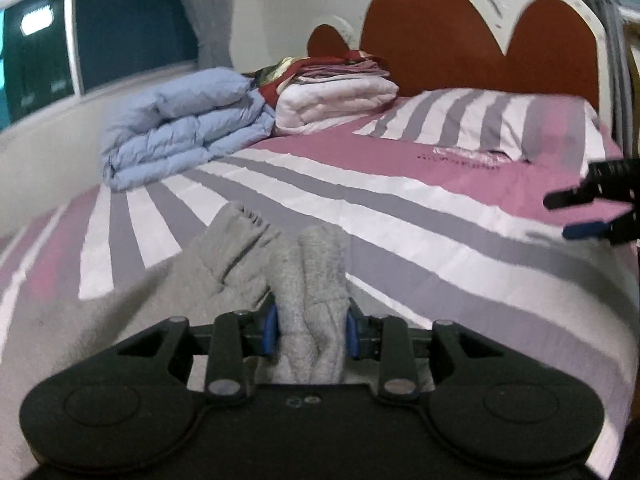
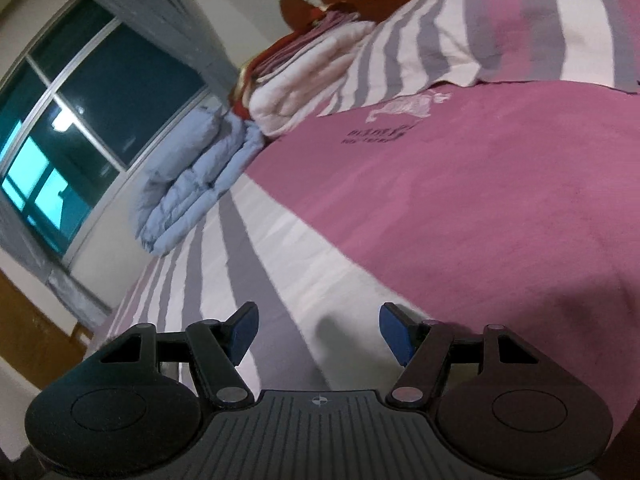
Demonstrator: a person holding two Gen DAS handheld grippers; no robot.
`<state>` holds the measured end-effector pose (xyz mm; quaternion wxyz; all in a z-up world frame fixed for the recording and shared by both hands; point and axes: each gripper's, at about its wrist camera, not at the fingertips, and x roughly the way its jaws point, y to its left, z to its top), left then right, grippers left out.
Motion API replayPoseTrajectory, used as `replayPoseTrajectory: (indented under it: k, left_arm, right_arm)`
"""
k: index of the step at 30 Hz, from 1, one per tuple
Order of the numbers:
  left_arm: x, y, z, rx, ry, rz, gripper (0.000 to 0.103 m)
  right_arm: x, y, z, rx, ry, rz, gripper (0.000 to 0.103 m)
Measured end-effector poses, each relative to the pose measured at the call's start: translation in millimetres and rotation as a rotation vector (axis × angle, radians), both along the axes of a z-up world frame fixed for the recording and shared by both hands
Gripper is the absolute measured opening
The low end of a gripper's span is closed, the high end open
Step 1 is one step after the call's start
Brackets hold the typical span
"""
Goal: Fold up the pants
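Grey sweatpants [image 1: 280, 264] hang bunched over the striped bed cover [image 1: 400, 216], and my left gripper [image 1: 310, 330] is shut on a thick fold of them between its blue pads. More grey cloth trails down to the lower left of the left wrist view. My right gripper [image 1: 568, 216] shows at that view's right edge, open above the pink band of the cover. In the right wrist view my right gripper [image 2: 320, 332] stands open with nothing between its fingers, over the pink and striped bed cover [image 2: 460, 208]. No pants show in that view.
A folded light-blue quilt [image 1: 184, 136] and a stack of white and red bedding [image 1: 336, 96] lie at the bed's far left by the window [image 1: 100, 36]. A striped pillow [image 1: 488, 124] rests against the brown headboard [image 1: 460, 40].
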<state>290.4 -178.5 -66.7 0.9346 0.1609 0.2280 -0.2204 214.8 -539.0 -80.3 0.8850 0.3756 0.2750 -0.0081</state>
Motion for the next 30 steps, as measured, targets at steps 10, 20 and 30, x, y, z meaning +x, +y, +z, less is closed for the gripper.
replayPoseTrajectory:
  k: [10, 20, 30]
  left_arm:
    - [-7, -20, -2, 0.088, -0.034, -0.006, 0.022]
    - [-37, -29, -1, 0.022, -0.073, 0.011, 0.048]
    - [-64, 114, 23, -0.118, -0.110, 0.275, 0.044]
  right_arm:
    - [-2, 13, 5, -0.022, 0.010, 0.025, 0.067]
    - [-6, 30, 11, -0.123, 0.025, 0.015, 0.067]
    - [-1, 70, 26, -0.116, -0.029, 0.116, 0.067]
